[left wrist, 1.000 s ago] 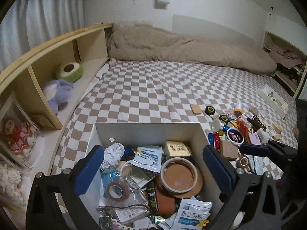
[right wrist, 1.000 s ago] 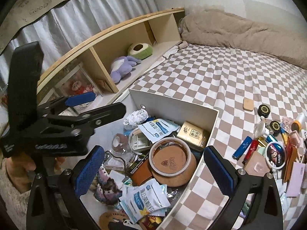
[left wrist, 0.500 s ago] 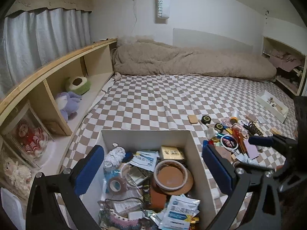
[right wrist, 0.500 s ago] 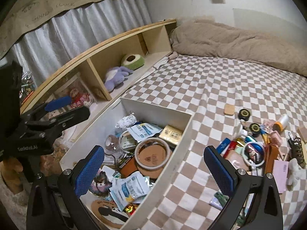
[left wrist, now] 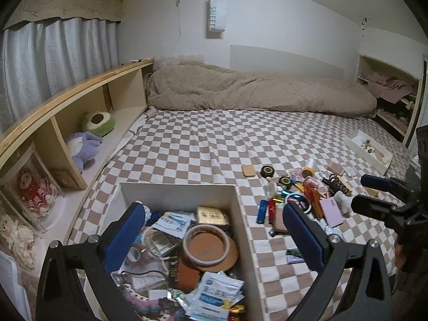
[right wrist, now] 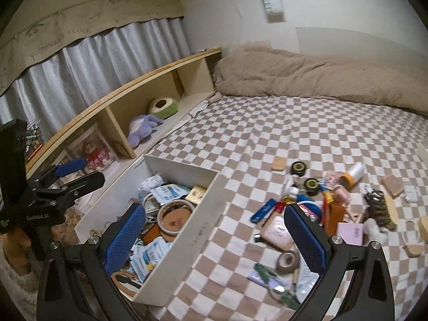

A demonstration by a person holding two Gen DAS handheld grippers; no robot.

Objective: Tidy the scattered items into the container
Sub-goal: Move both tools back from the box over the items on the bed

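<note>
Both the left gripper (left wrist: 214, 230) and the right gripper (right wrist: 215, 232) hang wide apart and empty, the open white cardboard box (right wrist: 187, 230) of clutter below, the scattered small items (right wrist: 315, 208) on the checked bedspread (right wrist: 267, 139) at its three o'clock.

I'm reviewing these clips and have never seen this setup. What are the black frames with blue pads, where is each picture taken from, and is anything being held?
There is no robot arm: a person holds a hand-held gripper in each hand, with a fisheye camera on each looking forward along its two fingers. In the left-wrist view the blue-padded fingers belong to the left gripper; the right gripper frames the other view. Both are open and hold nothing. They hover above a checkered bed. The white box already holds tape rolls and packets. Beside it lies a pile of scattered items, among them a blue lighter and a brown tape roll.
</note>
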